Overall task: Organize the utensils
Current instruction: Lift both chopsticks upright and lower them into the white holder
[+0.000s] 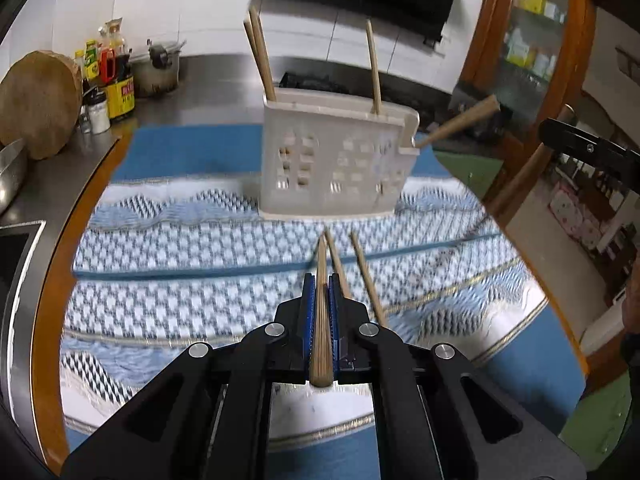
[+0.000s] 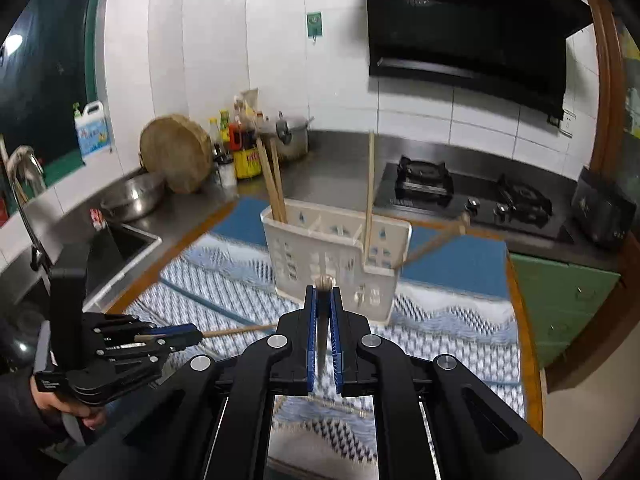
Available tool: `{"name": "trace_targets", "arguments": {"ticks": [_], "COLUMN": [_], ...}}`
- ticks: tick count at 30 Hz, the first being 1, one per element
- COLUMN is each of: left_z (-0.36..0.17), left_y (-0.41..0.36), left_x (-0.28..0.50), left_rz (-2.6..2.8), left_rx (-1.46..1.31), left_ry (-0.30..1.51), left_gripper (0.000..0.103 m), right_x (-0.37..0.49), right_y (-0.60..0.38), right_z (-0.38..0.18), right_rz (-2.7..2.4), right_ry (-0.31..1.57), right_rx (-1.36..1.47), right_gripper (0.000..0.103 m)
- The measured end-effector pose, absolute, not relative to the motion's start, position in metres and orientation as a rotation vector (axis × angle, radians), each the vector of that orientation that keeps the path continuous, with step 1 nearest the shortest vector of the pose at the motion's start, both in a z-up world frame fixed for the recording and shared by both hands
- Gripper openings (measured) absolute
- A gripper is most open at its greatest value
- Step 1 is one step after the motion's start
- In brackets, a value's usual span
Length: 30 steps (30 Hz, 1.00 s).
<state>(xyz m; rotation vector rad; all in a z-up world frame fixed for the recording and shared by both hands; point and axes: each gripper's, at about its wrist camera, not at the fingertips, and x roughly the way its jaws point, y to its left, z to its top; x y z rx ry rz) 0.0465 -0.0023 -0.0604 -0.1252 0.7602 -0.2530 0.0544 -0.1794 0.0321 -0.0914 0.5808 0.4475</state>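
A white perforated utensil holder [image 1: 334, 164] stands on a blue patterned cloth [image 1: 192, 248]; it also shows in the right wrist view [image 2: 332, 256]. Several wooden chopsticks stand or lean in it. My left gripper [image 1: 322, 280] is shut on a wooden chopstick [image 1: 321, 312] that points toward the holder. Two more chopsticks [image 1: 366, 276] lie on the cloth just right of it. My right gripper [image 2: 324, 292] is shut on a wooden chopstick [image 2: 324, 282], seen end-on, held above the cloth in front of the holder. The left gripper shows at lower left in the right wrist view [image 2: 176, 338].
A round wooden chopping board [image 2: 176, 154], sauce bottles [image 2: 240, 140], a steel pot [image 2: 292, 134] and a steel bowl [image 2: 132, 196] stand at the back left by the sink [image 2: 120, 248]. A gas hob [image 2: 472, 196] is at the back right.
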Motion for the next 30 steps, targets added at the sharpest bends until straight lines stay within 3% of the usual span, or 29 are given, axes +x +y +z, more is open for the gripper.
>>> {"name": "trace_targets", "arguments": {"ticks": [20,30], "left_z": [0.035,0.110], "left_y": [0.004,0.004], "left_x": [0.097,0.112], "left_rz": [-0.351,-0.363], "left_rx": [-0.071,-0.042], "left_ry": [0.604,0.420], "left_gripper": [0.005,0.005], "right_x": [0.136,0.183], "right_y": [-0.185,-0.179], "right_z": [0.137,0.115], "right_rz": [0.445,0.403], "right_ry": [0.415,0.493], "right_rx": [-0.117,-0.126], "right_gripper": [0.007,0.007]}}
